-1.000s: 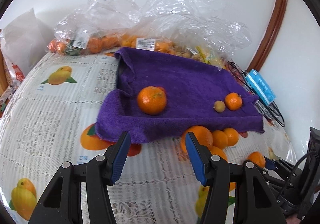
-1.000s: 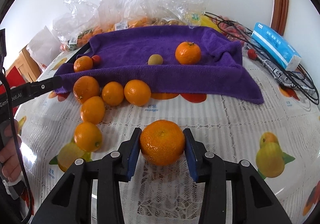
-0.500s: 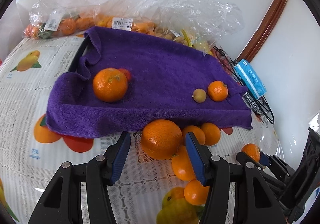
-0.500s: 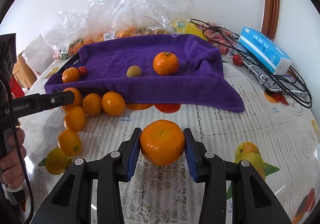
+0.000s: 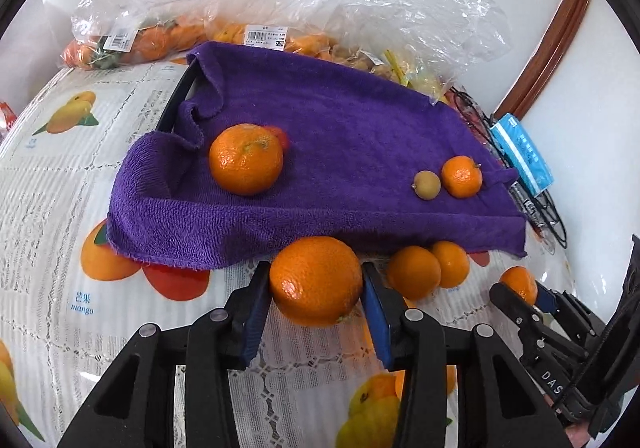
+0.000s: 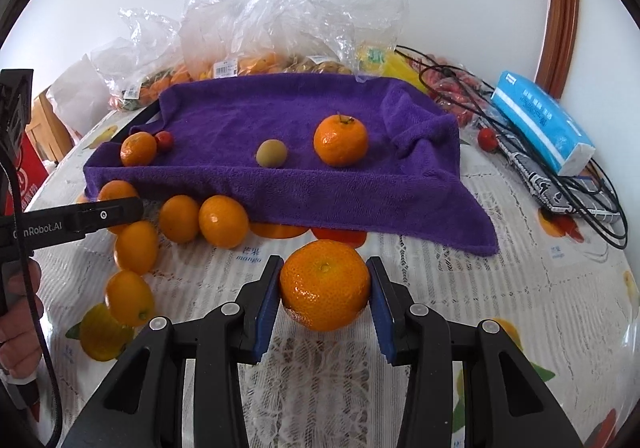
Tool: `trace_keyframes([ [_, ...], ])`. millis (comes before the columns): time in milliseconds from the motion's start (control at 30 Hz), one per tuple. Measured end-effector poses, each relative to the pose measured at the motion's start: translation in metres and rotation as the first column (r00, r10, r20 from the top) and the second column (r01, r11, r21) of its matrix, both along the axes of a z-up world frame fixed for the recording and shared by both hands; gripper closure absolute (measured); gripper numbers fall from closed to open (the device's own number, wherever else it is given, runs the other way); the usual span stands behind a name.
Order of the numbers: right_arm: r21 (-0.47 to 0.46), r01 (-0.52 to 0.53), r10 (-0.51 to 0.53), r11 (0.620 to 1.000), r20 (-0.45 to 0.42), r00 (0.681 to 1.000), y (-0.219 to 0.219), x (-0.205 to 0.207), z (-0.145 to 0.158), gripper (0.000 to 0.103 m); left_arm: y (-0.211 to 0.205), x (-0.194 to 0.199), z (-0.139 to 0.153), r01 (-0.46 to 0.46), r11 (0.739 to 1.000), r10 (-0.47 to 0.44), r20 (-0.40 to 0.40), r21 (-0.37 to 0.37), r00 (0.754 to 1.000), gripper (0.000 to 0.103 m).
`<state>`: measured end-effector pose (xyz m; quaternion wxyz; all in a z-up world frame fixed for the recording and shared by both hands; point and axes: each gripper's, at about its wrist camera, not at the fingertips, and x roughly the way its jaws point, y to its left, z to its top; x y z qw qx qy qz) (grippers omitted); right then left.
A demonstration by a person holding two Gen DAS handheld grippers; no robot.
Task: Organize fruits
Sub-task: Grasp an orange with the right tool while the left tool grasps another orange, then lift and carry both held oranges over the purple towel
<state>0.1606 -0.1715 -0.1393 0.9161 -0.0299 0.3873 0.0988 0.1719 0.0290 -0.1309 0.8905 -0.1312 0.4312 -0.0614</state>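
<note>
- Four fruits are already set on the purple towel: a big orange with a tiny red fruit at the left, and a small brown fruit beside a small orange at the right.
- The left gripper is closing its fingers on a large orange at the towel's near edge.
- The right gripper is clamped on another orange, held near the surface.
- Loose oranges are left in front of the towel, so much is not yet done.
</note>
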Motion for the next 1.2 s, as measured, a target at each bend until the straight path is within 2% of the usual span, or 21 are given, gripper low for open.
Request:
trace_keyframes([
  [167, 0.024, 0.000, 0.001, 1.000, -0.051, 0.999, -0.002, 0.011, -0.007, 0.061, -0.010, -0.001, -0.001, -0.010, 0.997, 0.007, 0.036, 0.070, 0.999, 0.062],
  [333, 0.031, 0.008, -0.006, 0.999, -0.071, 0.997, -0.003, 0.013, -0.011, 0.061, -0.008, -0.002, -0.003, -0.024, 0.998, 0.021, 0.049, 0.063, 0.999, 0.062],
  [467, 0.018, 0.007, -0.006, 1.000, -0.071, 0.997, -0.001, 0.013, -0.012, 0.060, -0.012, -0.003, -0.003, -0.029, 0.995, 0.024, 0.053, 0.093, 0.998, 0.062],
  [667, 0.040, -0.016, 0.019, 0.999, -0.077, 0.997, -0.001, 0.013, -0.011, 0.052, -0.012, -0.002, -0.004, -0.029, 0.996, 0.025, 0.054, 0.082, 0.998, 0.062],
  [833, -0.001, -0.020, 0.020, 1.000, -0.073, 0.997, 0.004, 0.013, -0.012, 0.052, -0.013, -0.003, -0.004, -0.037, 0.996, 0.032, 0.055, 0.082, 0.998, 0.062],
  [1200, -0.003, -0.017, 0.017, 1.000, -0.072, 0.997, 0.004, 0.013, -0.012, 0.053, -0.016, -0.001, -0.004, -0.035, 0.994, 0.030, 0.048, 0.107, 0.998, 0.062],
])
